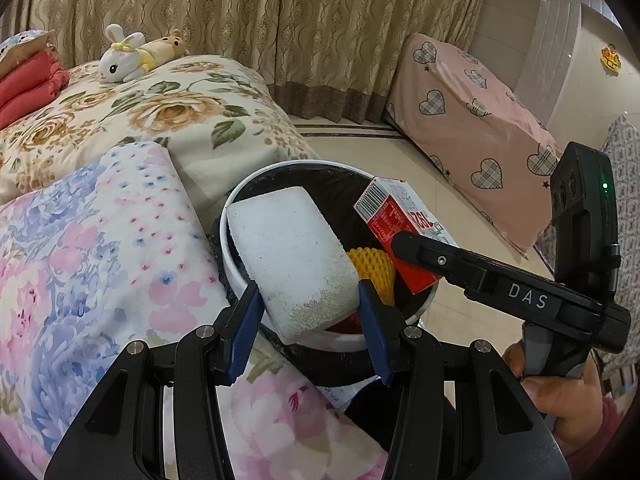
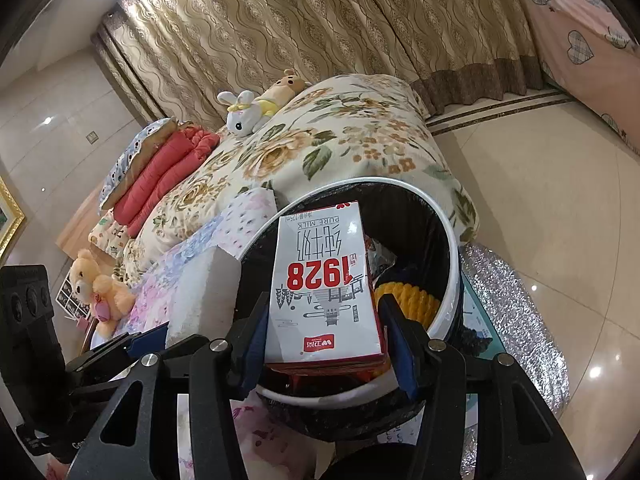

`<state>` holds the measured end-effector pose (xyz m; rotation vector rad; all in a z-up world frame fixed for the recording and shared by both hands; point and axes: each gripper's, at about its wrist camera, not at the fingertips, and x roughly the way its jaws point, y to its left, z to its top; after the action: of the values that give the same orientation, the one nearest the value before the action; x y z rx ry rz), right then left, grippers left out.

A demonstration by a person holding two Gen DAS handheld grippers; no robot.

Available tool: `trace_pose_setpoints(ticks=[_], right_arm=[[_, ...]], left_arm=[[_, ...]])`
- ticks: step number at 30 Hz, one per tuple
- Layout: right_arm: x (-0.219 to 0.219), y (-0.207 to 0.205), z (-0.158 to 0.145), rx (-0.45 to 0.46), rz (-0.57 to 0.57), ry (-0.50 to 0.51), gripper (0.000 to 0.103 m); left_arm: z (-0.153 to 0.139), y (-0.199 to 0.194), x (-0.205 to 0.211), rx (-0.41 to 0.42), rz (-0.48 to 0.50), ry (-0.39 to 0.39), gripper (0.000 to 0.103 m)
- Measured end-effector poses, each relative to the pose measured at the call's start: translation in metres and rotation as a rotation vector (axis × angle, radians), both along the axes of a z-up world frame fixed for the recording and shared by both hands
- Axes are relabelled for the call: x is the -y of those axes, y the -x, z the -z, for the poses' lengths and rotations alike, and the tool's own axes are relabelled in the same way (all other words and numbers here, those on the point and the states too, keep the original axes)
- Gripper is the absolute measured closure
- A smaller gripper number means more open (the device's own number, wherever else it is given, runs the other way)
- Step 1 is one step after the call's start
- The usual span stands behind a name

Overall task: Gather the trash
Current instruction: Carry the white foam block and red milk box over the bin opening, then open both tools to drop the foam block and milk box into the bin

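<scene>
My left gripper (image 1: 308, 292) is shut on a white foam block (image 1: 292, 248), its blue pads pressing both sides. The block hangs tilted over the left rim of a white trash bin (image 1: 231, 268) lined with a black bag. My right gripper (image 2: 324, 308) is shut on a red and white milk carton (image 2: 324, 276) above the bin's (image 2: 448, 232) mouth. The left wrist view shows that carton (image 1: 394, 216) at the bin's right side with one black right finger across it. A yellow foam net (image 1: 372, 268) lies inside the bin. The foam block (image 2: 204, 292) appears left of the carton.
The bin stands against a bed with a floral quilt (image 1: 168, 112) and a pastel flowered blanket (image 1: 100, 240). A plush rabbit (image 1: 120, 60) lies on the bed. Furniture under a pink heart-print cover (image 1: 472, 128) stands across the tiled floor. A silver glitter mat (image 2: 516, 312) lies right of the bin.
</scene>
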<state>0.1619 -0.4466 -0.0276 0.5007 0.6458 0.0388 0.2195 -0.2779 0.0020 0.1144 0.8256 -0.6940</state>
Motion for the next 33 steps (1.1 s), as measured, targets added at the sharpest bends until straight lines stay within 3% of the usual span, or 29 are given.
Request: trace_pose_setpoints(ticks=[33], right_arm=[[0.005, -0.024, -0.005, -0.021, -0.007, 0.033, 0.049]], left_arm=[[0.004, -0.02, 0.013, -0.001, -0.015, -0.019, 0.055]])
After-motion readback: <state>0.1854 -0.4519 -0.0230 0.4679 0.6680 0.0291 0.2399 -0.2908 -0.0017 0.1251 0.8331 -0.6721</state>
